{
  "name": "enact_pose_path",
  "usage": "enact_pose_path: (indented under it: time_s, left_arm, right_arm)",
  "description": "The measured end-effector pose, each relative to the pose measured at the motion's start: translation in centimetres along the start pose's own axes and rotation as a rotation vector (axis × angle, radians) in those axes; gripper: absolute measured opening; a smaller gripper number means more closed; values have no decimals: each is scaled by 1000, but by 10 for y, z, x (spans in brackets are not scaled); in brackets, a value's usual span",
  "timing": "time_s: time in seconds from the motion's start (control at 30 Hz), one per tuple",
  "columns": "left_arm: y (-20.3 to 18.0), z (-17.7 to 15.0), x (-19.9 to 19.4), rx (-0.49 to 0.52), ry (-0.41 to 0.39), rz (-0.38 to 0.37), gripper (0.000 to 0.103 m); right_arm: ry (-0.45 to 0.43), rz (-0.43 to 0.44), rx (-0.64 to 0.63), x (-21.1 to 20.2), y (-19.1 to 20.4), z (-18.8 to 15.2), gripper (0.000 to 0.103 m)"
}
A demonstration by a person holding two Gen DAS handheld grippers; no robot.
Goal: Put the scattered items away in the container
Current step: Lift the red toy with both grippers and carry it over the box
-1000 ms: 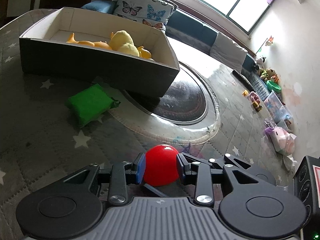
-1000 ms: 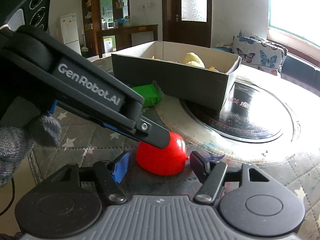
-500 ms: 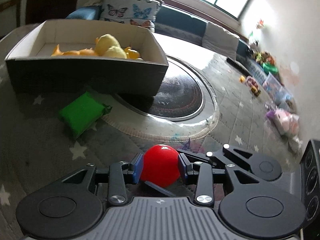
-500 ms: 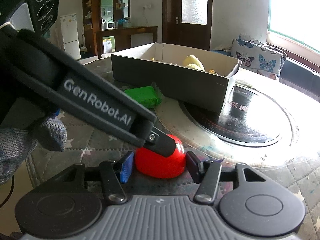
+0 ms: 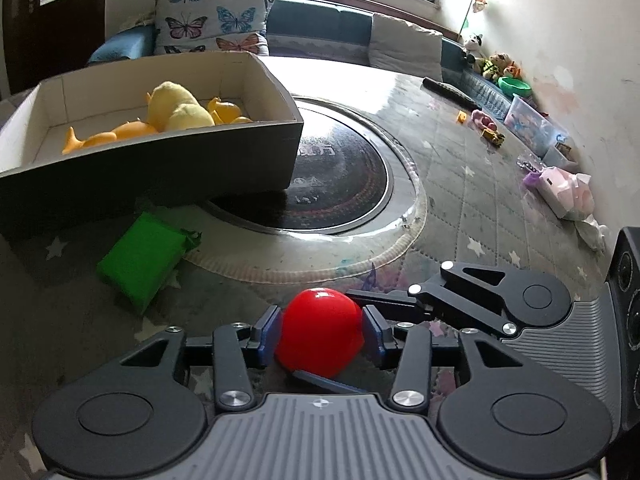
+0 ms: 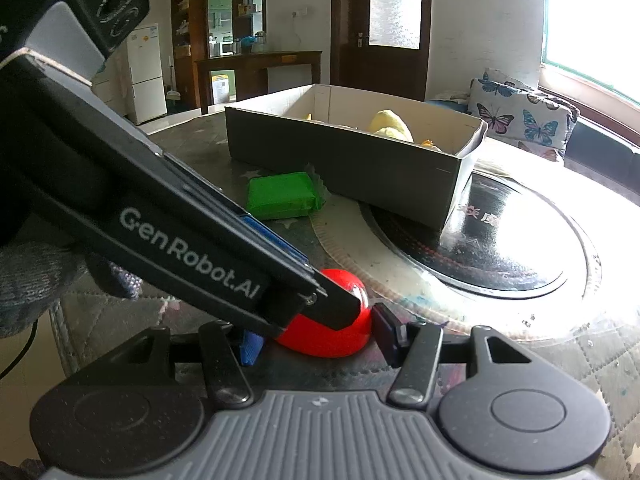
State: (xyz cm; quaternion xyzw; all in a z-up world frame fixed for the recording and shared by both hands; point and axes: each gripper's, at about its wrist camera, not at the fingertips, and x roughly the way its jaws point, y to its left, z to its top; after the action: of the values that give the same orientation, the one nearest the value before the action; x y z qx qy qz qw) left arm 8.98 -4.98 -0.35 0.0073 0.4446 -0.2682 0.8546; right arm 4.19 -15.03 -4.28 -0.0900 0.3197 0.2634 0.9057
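progress: yellow toys (image 5: pixel 180 110) already in the box (image 5: pixel 160 160) | left gripper (image 5: pixel 320 334) clamped on red ball (image 5: pixel 320 332), down on the mat; right gripper (image 6: pixel 320 340) pads at the ball too, looks pinching | left to do: ball, green packet (image 5: pixel 144 264)

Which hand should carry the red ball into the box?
Left, probably. The left tongs press the red ball on both sides, and the box sits just ahead. The right tongs are partly hidden.
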Motion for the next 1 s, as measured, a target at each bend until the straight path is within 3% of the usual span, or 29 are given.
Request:
enact_pose_path:
  time_s: [0.37, 0.53, 1.0]
  left_arm:
    - [5, 4, 9, -3, 35, -18, 55]
    - [4, 11, 0, 7, 10, -10, 55]
    - [17, 100, -17, 91, -148, 38, 55]
  right_arm:
    - [0, 13, 1, -1, -2, 2, 56]
    - [-21, 17, -11, -5, -3, 10, 56]
    - [-167, -50, -80, 2, -41, 87, 56]
